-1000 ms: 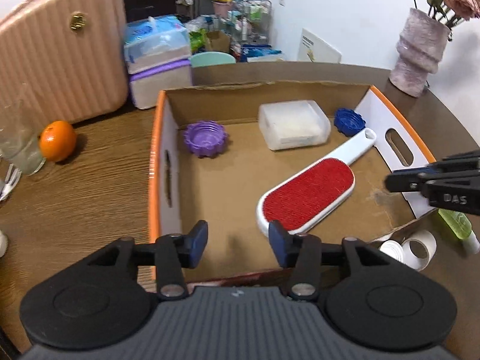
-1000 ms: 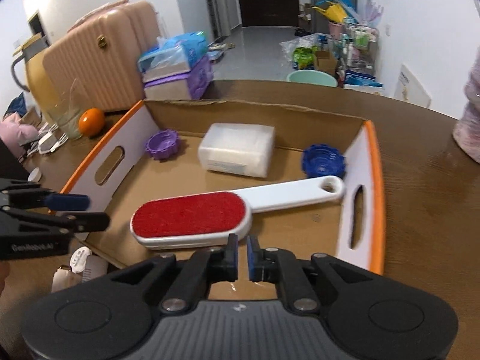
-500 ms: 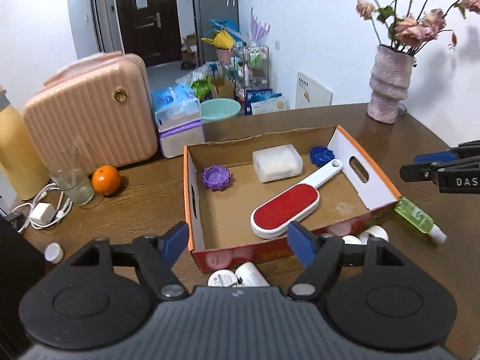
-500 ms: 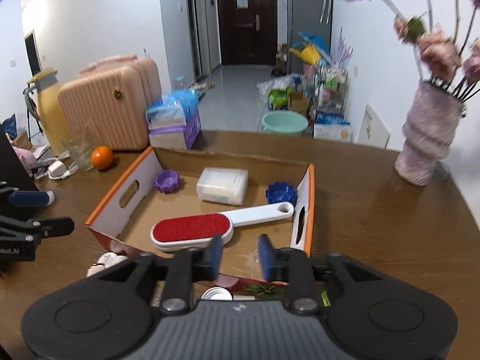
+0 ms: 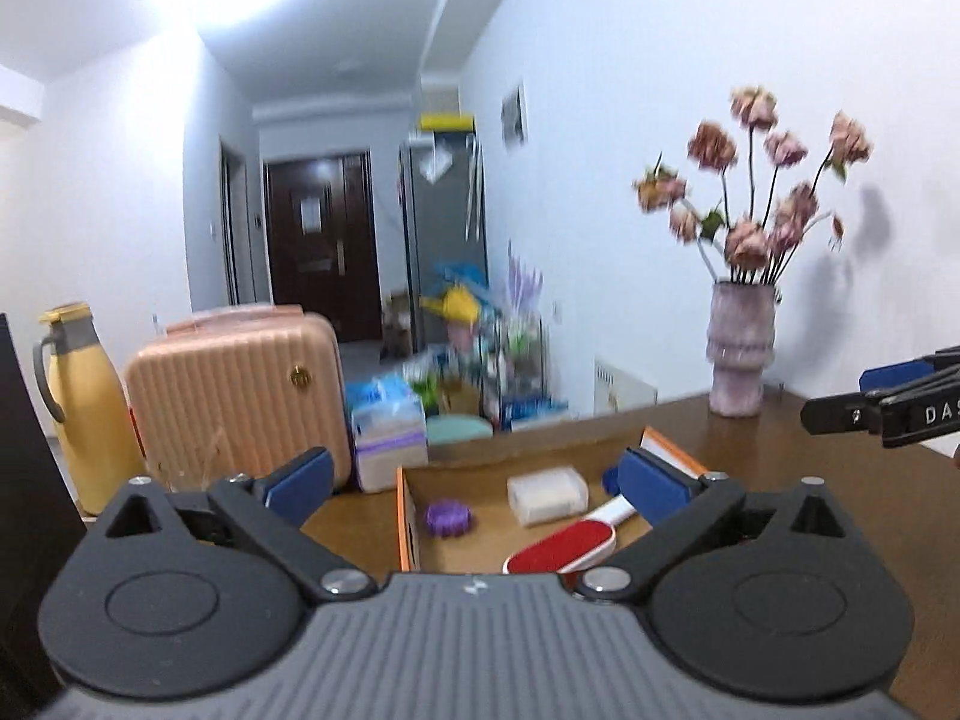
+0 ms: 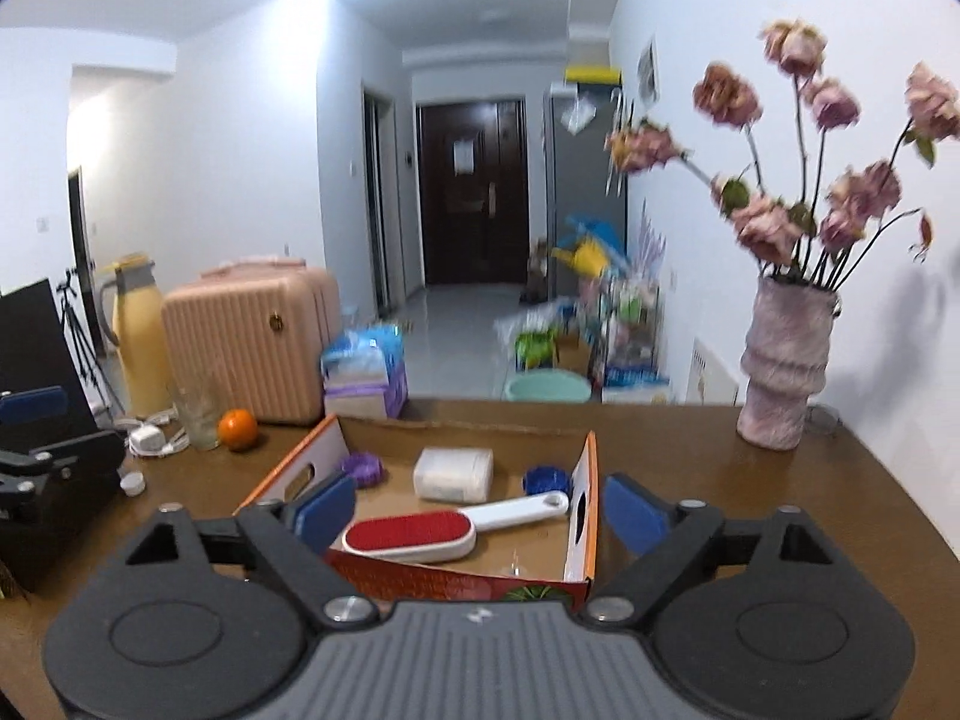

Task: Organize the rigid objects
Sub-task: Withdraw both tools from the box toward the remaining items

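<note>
An orange-edged cardboard box [image 6: 591, 480] [image 5: 401, 516] sits on the brown table. In it lie a red lint brush with a white handle [image 6: 420, 531] [image 5: 561, 546], a clear plastic case [image 6: 453, 471] [image 5: 546, 495], a purple lid [image 6: 362, 468] [image 5: 448, 517] and a blue lid [image 6: 543, 480]. My left gripper [image 5: 474, 483] is open and empty, raised behind the box's near side. My right gripper [image 6: 480, 510] is open and empty, above and short of the box. Each gripper shows at the edge of the other's view.
A vase of dried flowers [image 6: 780, 372] stands on the table at the right. A pink suitcase [image 6: 252, 348], a yellow jug [image 6: 141, 336], a glass [image 6: 195, 408], an orange [image 6: 237, 429], a charger [image 6: 147, 438] and tissue packs [image 6: 360, 378] are at the left.
Both grippers have pulled back and up from the box and opened wide. The right one was shut a second ago. The views now tilt up toward the room.
</note>
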`<state>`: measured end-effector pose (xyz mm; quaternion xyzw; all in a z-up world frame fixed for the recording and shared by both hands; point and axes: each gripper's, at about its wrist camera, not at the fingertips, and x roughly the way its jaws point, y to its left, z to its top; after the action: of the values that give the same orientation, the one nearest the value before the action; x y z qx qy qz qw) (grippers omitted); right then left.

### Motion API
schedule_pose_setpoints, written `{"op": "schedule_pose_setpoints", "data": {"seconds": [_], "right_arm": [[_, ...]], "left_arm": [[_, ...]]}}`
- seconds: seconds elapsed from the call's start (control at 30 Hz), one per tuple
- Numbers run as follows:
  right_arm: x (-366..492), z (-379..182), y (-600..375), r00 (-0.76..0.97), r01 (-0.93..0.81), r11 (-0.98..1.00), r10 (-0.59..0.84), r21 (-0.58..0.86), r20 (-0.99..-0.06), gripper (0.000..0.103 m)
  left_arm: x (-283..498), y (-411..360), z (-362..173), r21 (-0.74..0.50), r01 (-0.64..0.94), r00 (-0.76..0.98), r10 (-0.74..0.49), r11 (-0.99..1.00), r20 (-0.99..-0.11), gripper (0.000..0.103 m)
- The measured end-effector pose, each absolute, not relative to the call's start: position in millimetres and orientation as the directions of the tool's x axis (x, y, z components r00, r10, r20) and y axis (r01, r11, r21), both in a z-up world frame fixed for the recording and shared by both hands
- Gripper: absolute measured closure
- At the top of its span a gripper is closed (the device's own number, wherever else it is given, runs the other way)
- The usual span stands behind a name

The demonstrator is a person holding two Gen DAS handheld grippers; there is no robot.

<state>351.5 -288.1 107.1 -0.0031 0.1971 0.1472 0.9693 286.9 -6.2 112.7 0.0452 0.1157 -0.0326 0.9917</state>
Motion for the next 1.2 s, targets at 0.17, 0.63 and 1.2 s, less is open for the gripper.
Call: {"op": "schedule_pose_setpoints", "data": {"seconds": [0.17, 0.63, 1.2], "right_arm": [[328.4, 91.3, -287.2, 0.917, -0.25, 0.967, 0.252, 0.046, -0.308, 0.011], [209.1, 57.2, -281.3, 0.96, -0.216, 0.976, 0.214, 0.012, -0.179, 0.002], [61.6, -10.2, -247.9, 0.983, -0.116, 0.992, 0.107, -0.053, -0.151, 0.0]], "left_arm": [[266.1, 1.7, 98.9, 0.043, 0.08, 0.981, -0.071, 0.996, -0.183, 0.0], [149.5, 21.0, 61.3, 0.095, -0.004, 0.992, 0.016, 0.995, -0.124, 0.0], [35.0, 23.6, 3.8, 0.106, 0.04, 0.991, -0.026, 0.994, -0.132, 0.0]]}}
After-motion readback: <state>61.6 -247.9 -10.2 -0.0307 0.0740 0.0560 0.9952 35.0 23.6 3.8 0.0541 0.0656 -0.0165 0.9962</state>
